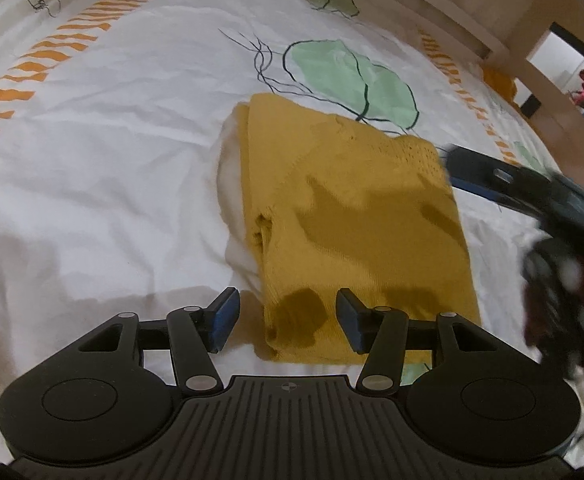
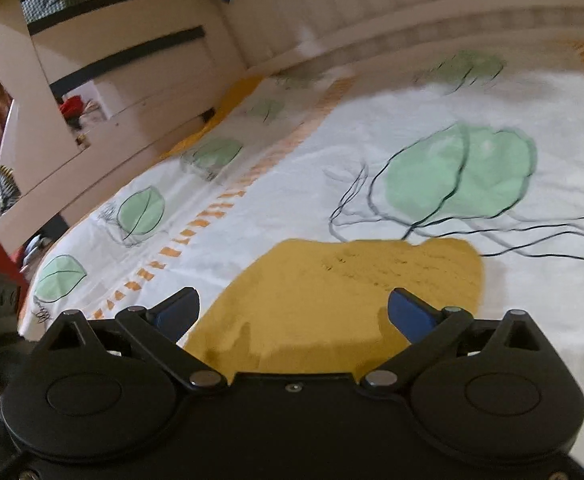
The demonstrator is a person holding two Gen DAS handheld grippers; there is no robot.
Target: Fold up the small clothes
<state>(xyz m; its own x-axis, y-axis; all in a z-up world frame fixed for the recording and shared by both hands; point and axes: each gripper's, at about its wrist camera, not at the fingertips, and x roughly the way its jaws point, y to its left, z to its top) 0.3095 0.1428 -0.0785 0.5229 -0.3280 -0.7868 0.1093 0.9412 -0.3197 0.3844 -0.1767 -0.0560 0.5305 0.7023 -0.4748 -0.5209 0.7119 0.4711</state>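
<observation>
1. Looked nearly done: yellow garment lay folded into a compact rectangle on bedsheet, white cloth peeking from its left edge.
2. Left claw open, empty, garment's near edge just ahead between fingers.
3. Right claw open, empty, garment directly ahead.
4. Left view alone showed white cloth and right claw beside garment; right view alone showed bed frame.
</observation>
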